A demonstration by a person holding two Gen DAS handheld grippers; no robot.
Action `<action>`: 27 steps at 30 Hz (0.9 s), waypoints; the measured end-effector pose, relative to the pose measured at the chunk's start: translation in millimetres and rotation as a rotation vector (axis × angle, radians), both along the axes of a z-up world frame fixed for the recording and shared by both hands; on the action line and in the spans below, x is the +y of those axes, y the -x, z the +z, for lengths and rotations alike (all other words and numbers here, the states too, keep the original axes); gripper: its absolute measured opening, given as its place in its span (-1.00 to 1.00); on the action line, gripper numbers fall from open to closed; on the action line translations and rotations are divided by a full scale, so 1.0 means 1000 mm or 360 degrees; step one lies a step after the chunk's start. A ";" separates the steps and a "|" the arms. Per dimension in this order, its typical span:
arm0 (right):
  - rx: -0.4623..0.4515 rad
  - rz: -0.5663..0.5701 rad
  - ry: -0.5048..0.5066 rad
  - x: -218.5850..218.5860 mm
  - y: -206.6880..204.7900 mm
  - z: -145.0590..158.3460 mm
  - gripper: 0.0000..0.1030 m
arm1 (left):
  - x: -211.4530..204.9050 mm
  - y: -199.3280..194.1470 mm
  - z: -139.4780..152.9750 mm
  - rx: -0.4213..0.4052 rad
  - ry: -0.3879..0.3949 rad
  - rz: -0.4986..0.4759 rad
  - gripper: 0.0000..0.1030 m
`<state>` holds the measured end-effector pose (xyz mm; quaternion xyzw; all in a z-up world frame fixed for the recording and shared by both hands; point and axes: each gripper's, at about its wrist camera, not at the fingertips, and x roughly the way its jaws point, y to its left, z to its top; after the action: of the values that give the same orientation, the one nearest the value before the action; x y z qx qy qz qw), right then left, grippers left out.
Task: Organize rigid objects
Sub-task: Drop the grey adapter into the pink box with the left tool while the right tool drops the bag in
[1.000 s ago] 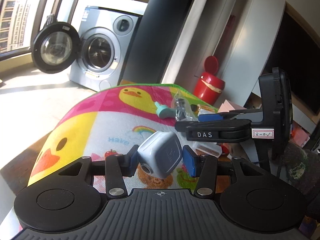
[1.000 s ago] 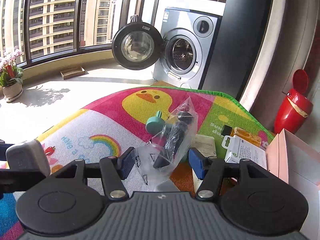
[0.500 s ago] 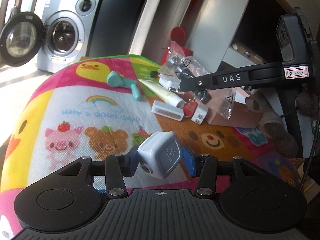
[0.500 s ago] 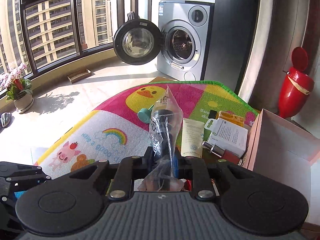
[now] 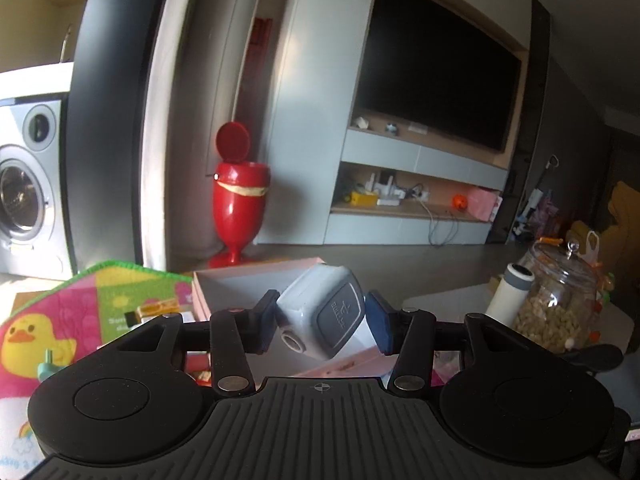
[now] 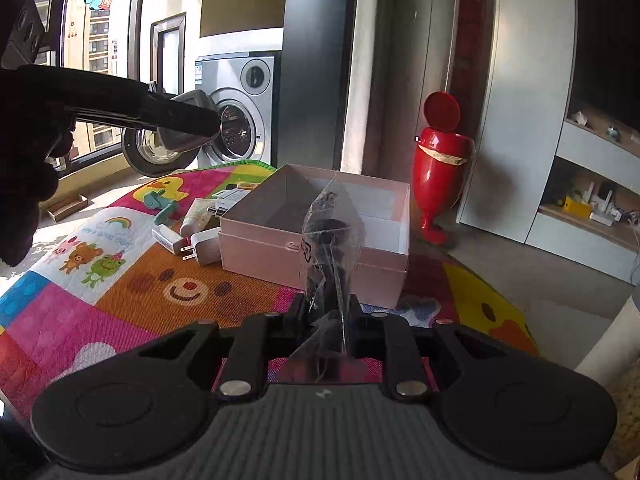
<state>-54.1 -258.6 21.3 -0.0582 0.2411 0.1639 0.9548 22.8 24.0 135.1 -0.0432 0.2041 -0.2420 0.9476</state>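
My left gripper (image 5: 323, 316) is shut on a grey-blue cube-shaped adapter (image 5: 340, 312), which hangs tilted in front of the open pink box (image 5: 256, 270). The right wrist view shows that same gripper (image 6: 200, 120) at upper left with the adapter (image 6: 186, 136), above the far end of the play mat (image 6: 120, 300). My right gripper (image 6: 328, 312) is shut on a clear plastic bag (image 6: 332, 240) with dark parts inside. The bag stands up between the fingers, just before the near wall of the pink box (image 6: 260, 248).
White plug chargers (image 6: 192, 242), a tube (image 6: 196, 218) and a teal tool (image 6: 158, 202) lie on the mat left of the box. A red bin (image 6: 440, 160) stands behind it, a washing machine (image 6: 240, 120) further left. A glass jar (image 5: 560, 300) and a white bottle (image 5: 512, 296) stand at right.
My right gripper closed on the bag and lifted it off the mat. Both grippers swung right to the pink box, and the left one rose with the adapter.
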 end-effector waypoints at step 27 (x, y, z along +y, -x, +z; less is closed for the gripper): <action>-0.0007 0.0176 -0.0105 0.059 -0.114 0.028 0.10 | 0.060 0.038 -0.107 0.0302 -0.0156 0.0349 -0.02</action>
<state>60.1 -199.9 49.7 -0.0404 0.2299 0.2241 0.9462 -15.6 83.5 27.9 -0.0415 0.2985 -0.1215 0.9457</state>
